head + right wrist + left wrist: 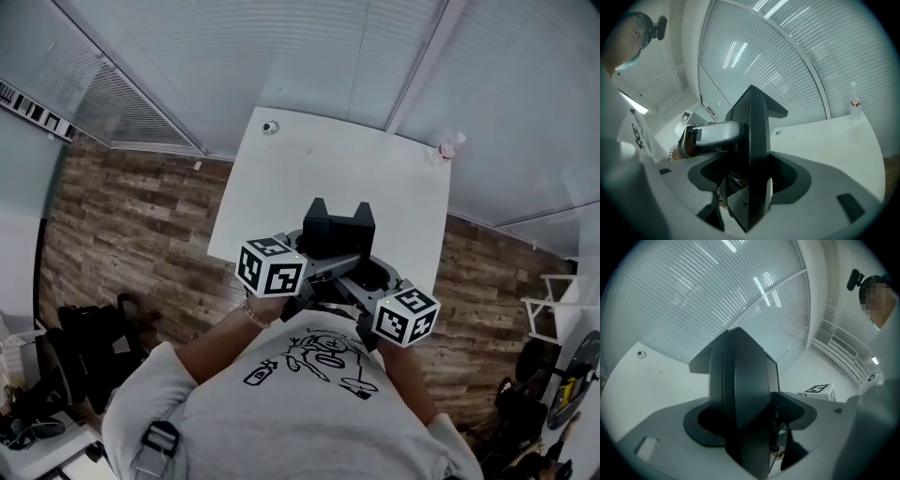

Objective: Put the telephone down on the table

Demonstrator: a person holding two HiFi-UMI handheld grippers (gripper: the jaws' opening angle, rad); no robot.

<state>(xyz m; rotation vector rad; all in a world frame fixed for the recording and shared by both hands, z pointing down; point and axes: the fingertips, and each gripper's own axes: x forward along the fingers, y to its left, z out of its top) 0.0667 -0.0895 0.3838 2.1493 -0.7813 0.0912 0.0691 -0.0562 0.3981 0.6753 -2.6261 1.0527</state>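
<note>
The telephone (337,246) is a thin dark slab held over the near edge of the white table (319,159). My left gripper (316,208) and right gripper (362,214) sit side by side, jaws pressed together and pointing away from me. In the right gripper view the telephone's glossy face (738,204) shows low in the right gripper (754,96). The left gripper view shows only its thin edge (774,434) beside the left gripper (739,341). Most of the telephone is hidden by the jaws.
A small bottle (448,148) stands at the table's far right corner, also seen as the bottle (854,105). A small round fitting (270,127) sits at the far left corner. Blinds close off the far side. Wooden floor (131,216) lies on both sides.
</note>
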